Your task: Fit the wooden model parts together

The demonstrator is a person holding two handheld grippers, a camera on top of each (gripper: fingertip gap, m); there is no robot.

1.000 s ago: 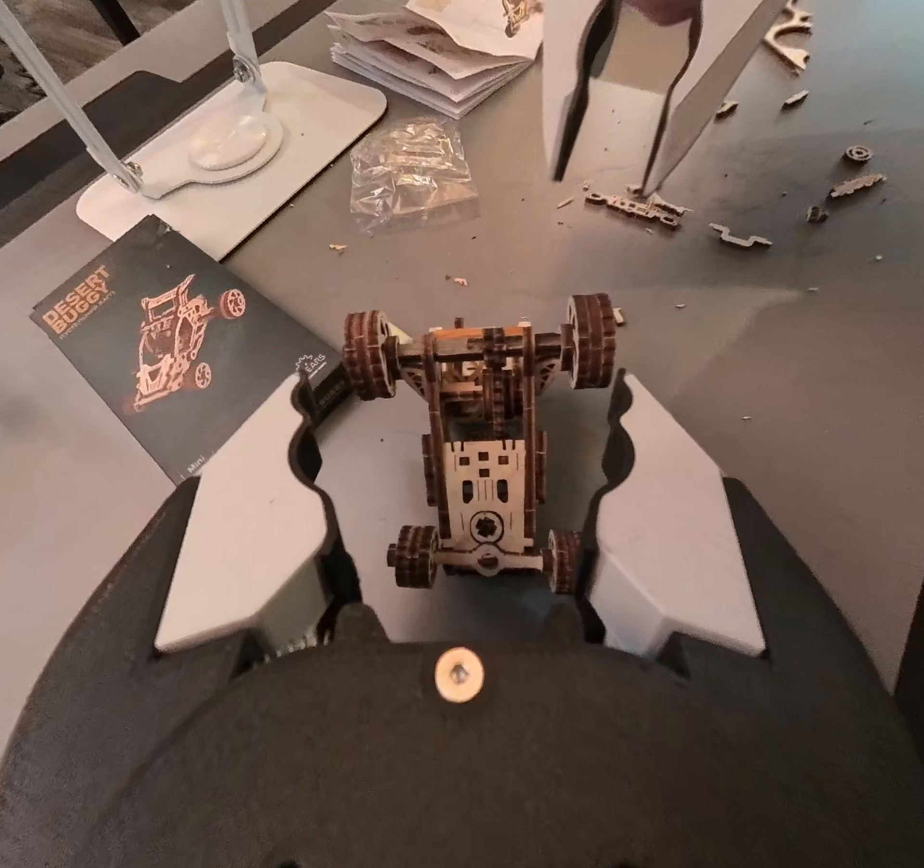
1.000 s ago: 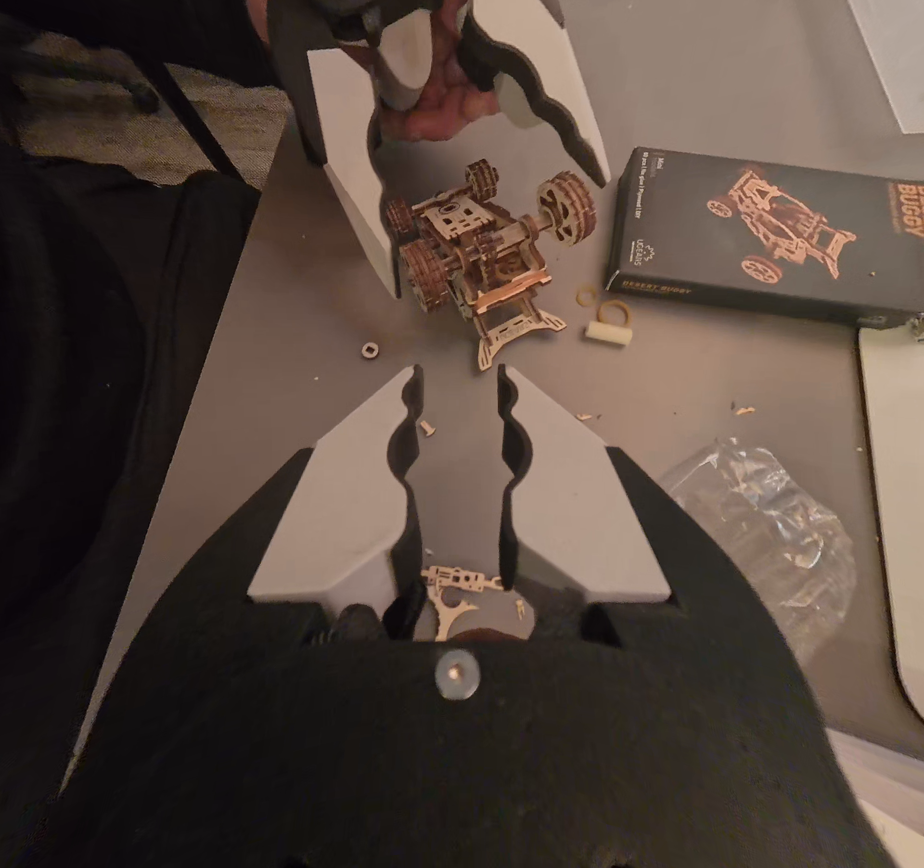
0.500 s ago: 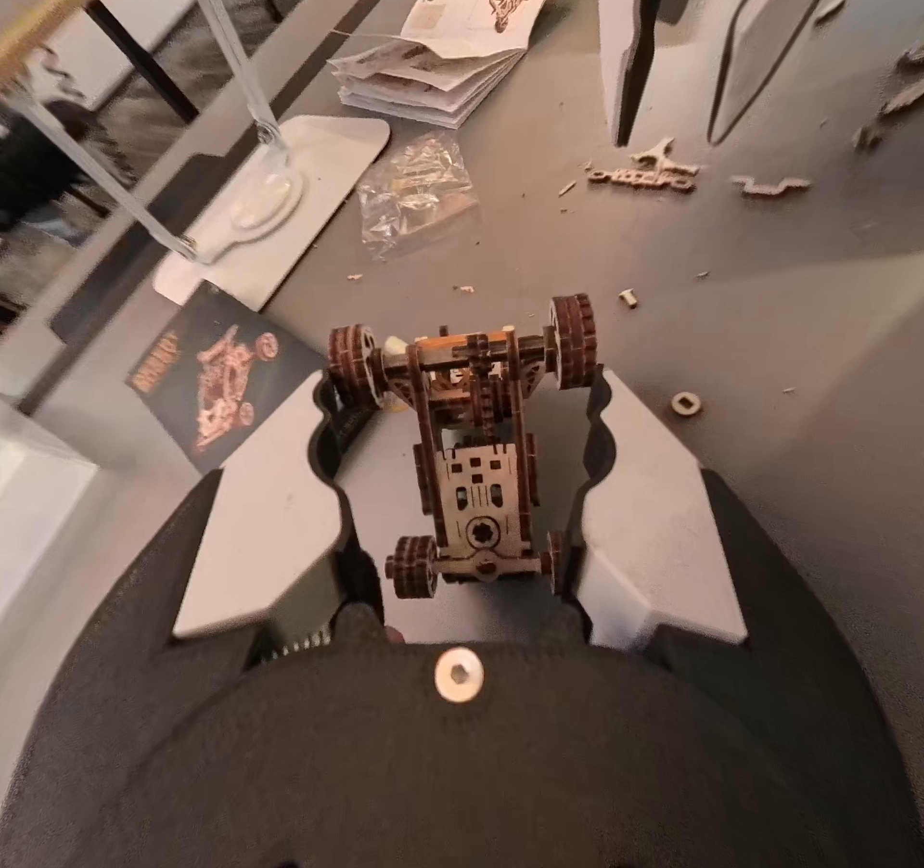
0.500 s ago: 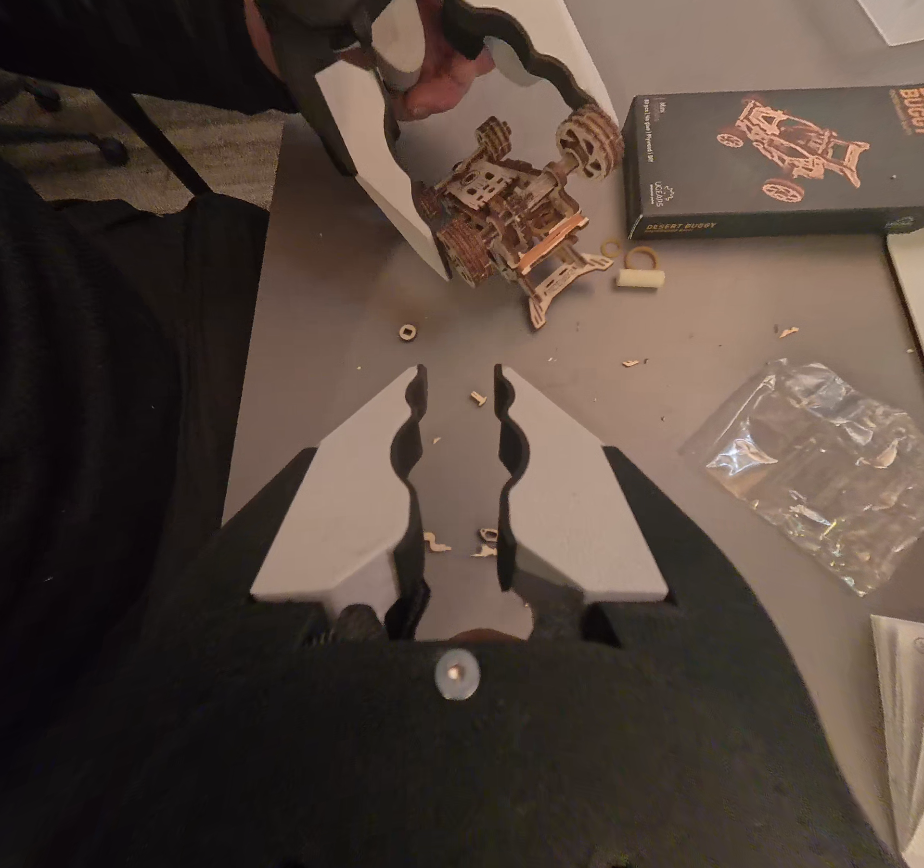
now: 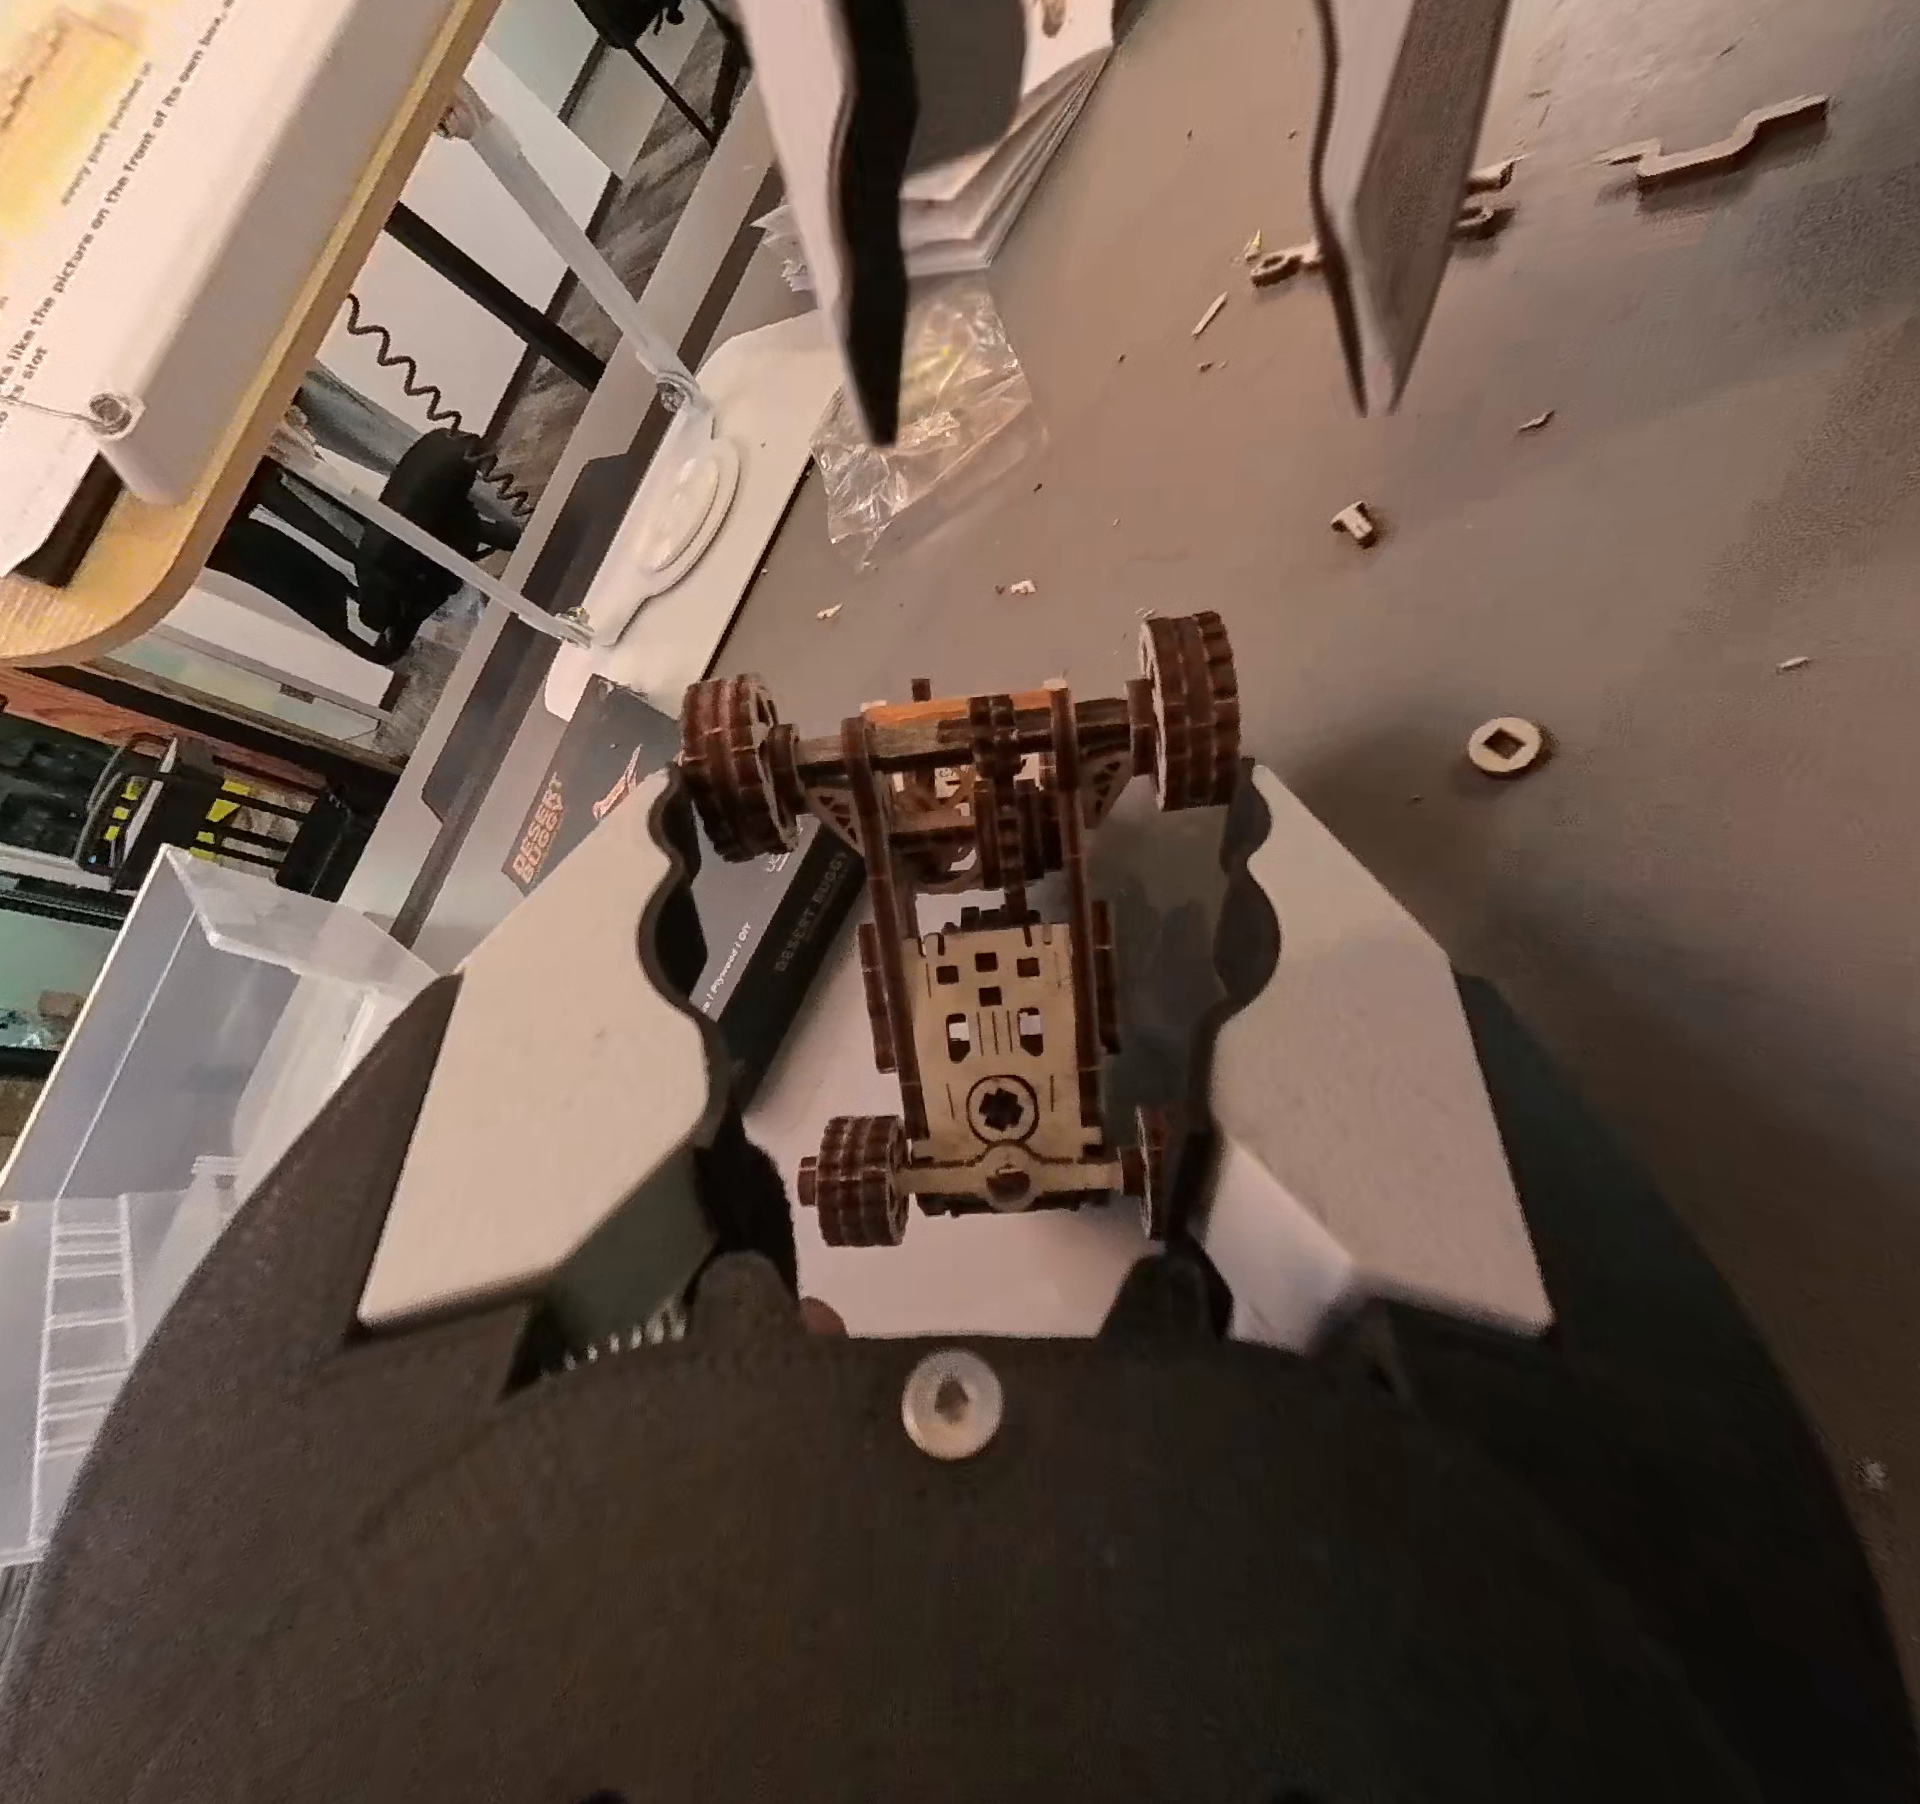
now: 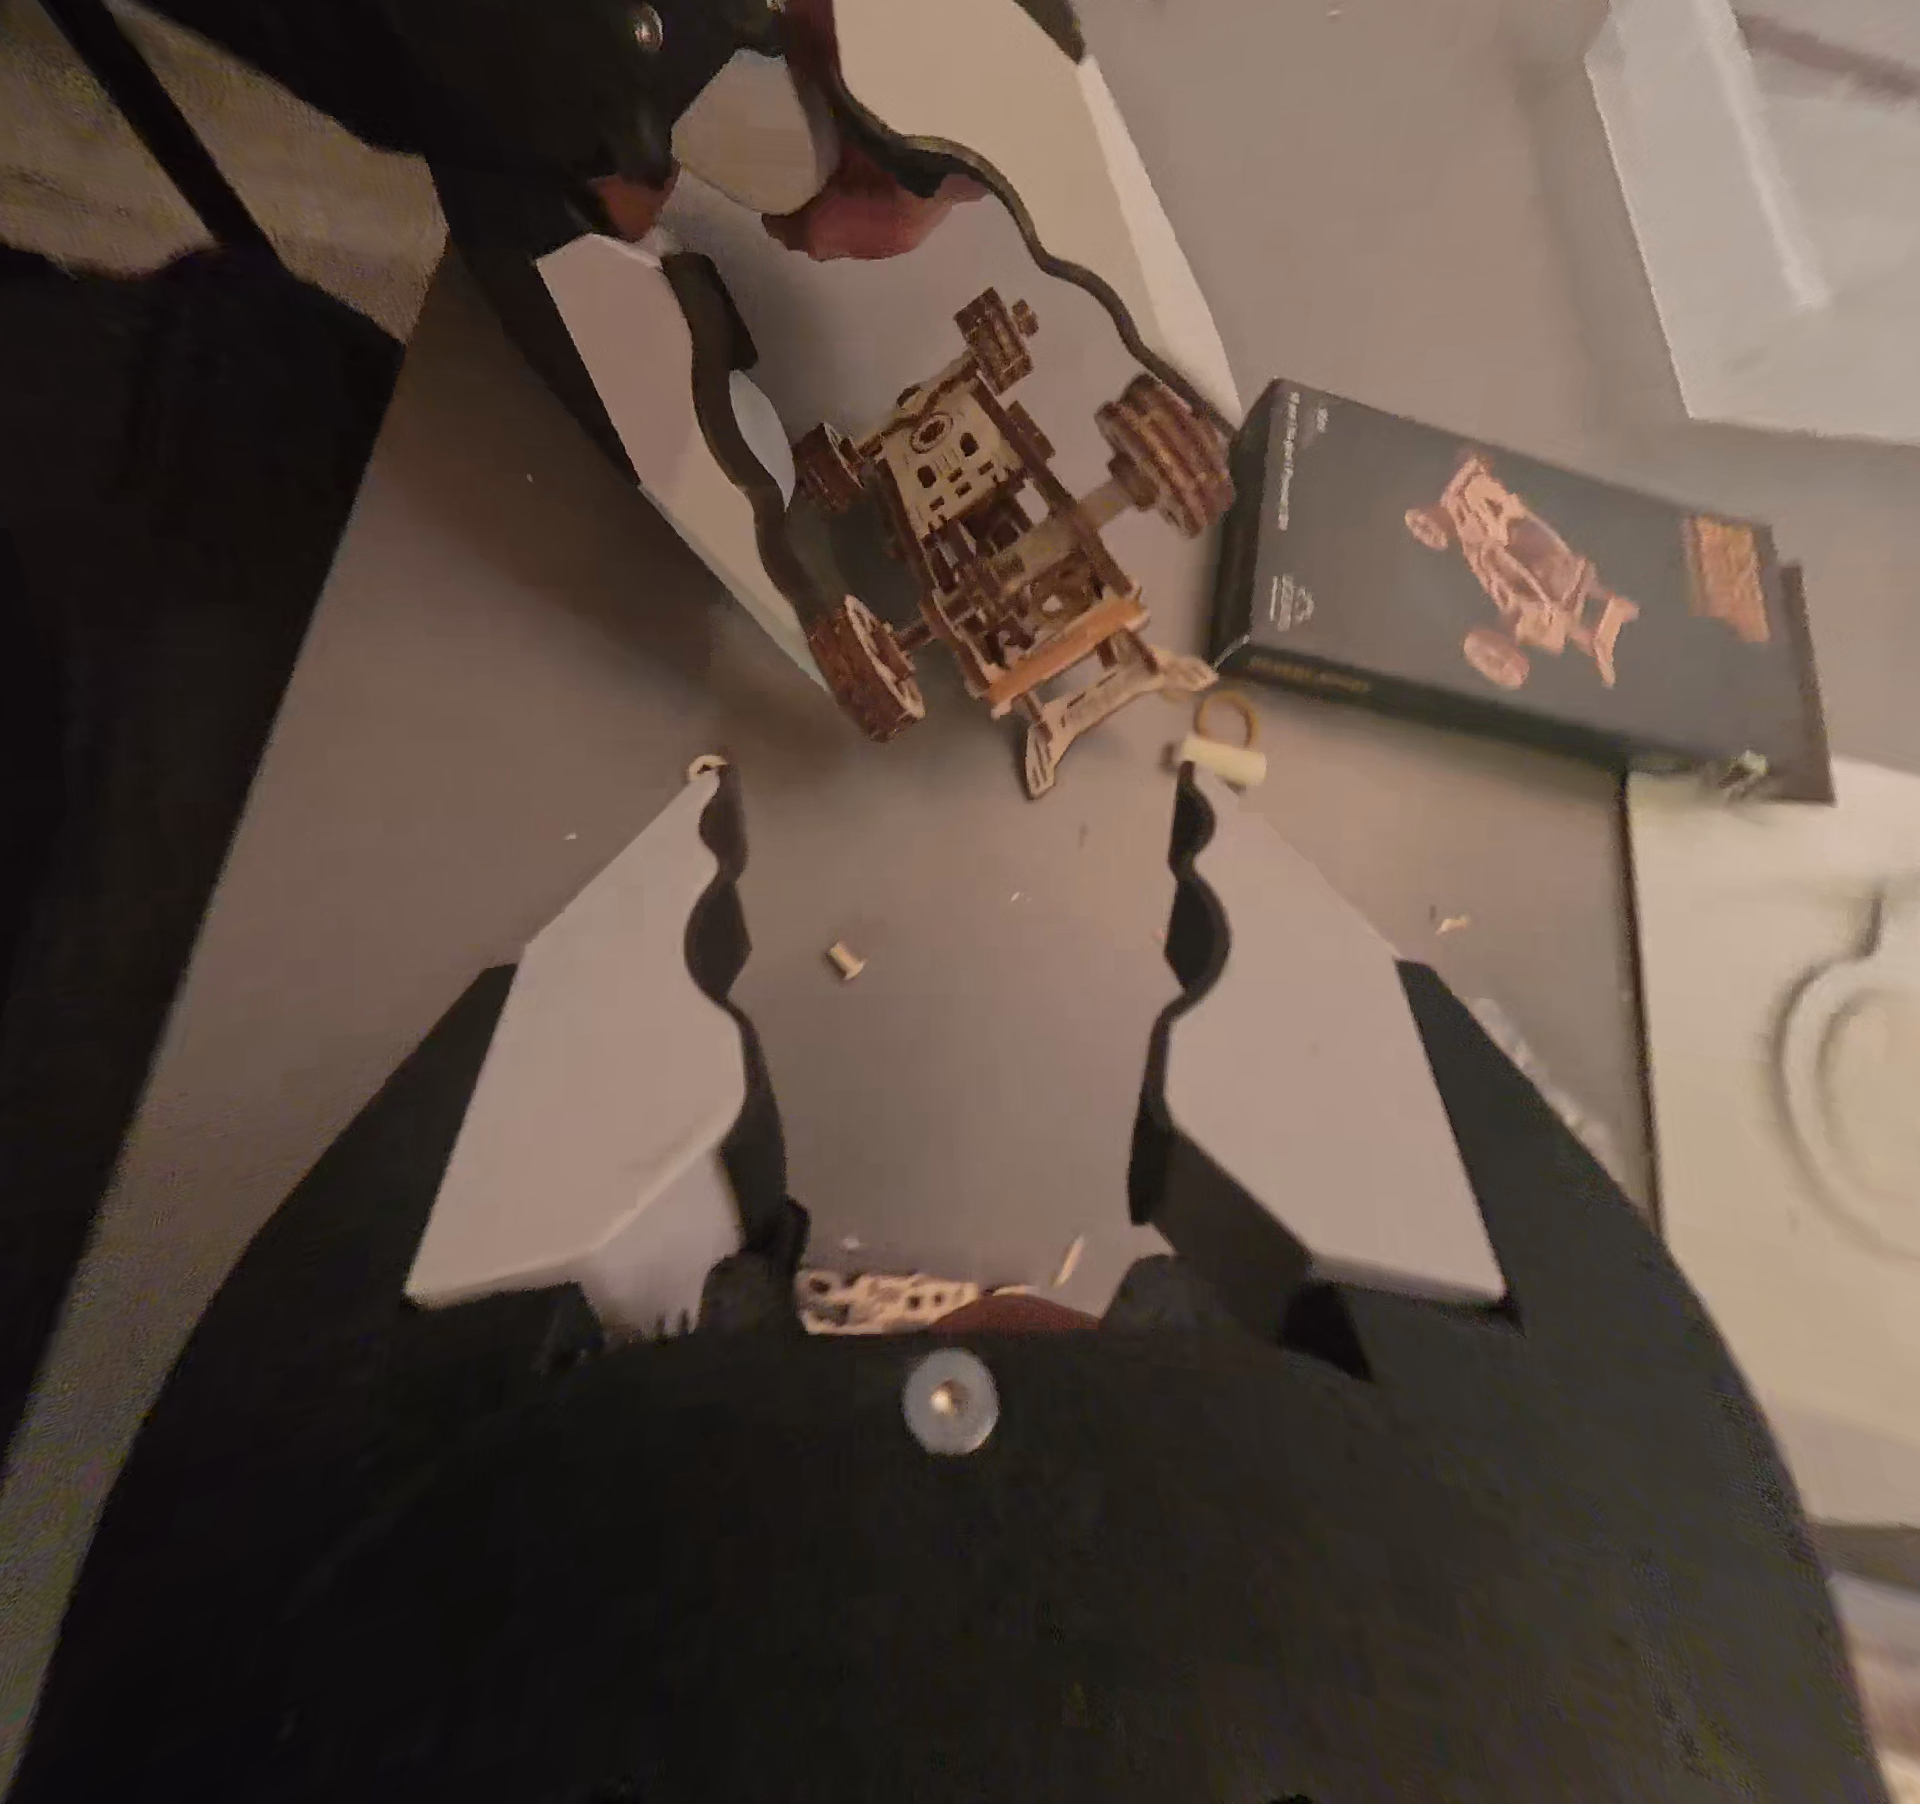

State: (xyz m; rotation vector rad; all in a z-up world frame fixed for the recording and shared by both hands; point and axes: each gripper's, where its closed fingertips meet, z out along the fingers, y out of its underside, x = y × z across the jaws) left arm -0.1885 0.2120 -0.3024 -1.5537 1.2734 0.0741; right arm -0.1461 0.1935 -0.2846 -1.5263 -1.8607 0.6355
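Observation:
A small wooden buggy (image 5: 987, 975) sits between the fingers of my left gripper (image 5: 956, 793), which press on its wheels. In the right wrist view the buggy (image 6: 987, 539) hangs tilted in the left gripper (image 6: 1018, 539), with its rear frame low over the grey table (image 6: 520, 715). My right gripper (image 6: 951, 793) is open wide and empty, facing the buggy from a short way off. It also shows at the top of the left wrist view (image 5: 1127, 404). Loose wooden parts lie on the table: a zigzag strip (image 5: 1714, 144), a washer (image 5: 1507, 746) and a peg (image 6: 847, 959).
The black model box (image 6: 1507, 591) lies right of the buggy, with a rubber ring (image 6: 1226, 715) and a white cylinder (image 6: 1221, 762) beside it. A white lamp base (image 6: 1787, 1027), a plastic bag (image 5: 935, 404), a booklet (image 5: 997, 185) and a clear plastic box (image 5: 208, 1006) stand around. My hands' fingertips stand some 6 cm from each other. My left gripper's tips are some 4 cm from the washer (image 5: 1507, 746). From either gripper's tips it is about 7 cm to the peg (image 6: 847, 959). Seen from the left wrist view (image 5: 1357, 517) as well.
My left gripper has tipped and swung with the buggy held in it. My right gripper has opened from a narrow gap to a wide one and moved nearer the buggy.

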